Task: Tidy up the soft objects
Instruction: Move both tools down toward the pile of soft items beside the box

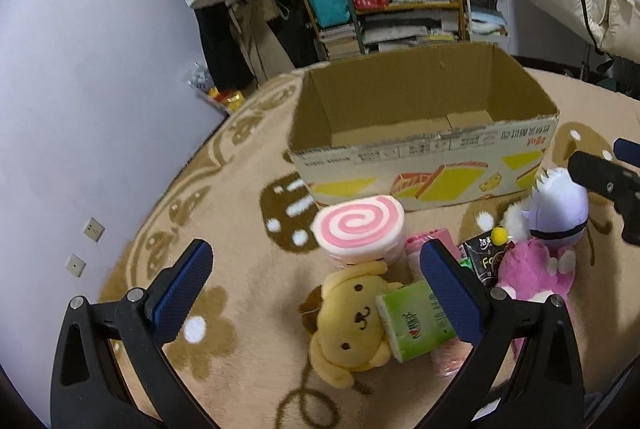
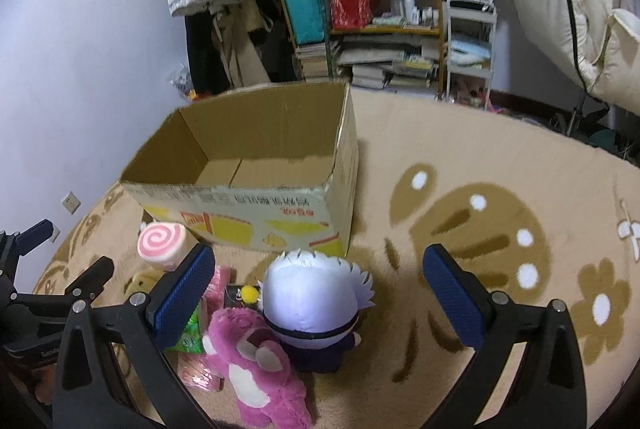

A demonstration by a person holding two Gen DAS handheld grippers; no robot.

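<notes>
Jaws on both grippers stand spread, holding nothing. Our left gripper (image 1: 316, 293) hovers over the yellow dog plush (image 1: 352, 325) on the blanket before the empty cardboard box (image 1: 420, 165). We should lower squarely, pinch its body, not the green tissue pack (image 1: 416, 325).

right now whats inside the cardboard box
The cardboard box shows only bare floor flaps and inner walls. Its near wall hides the strip of floor just behind it.

Both wrist views look down, sharing the cardboard box (image 1: 420, 133).
</notes>
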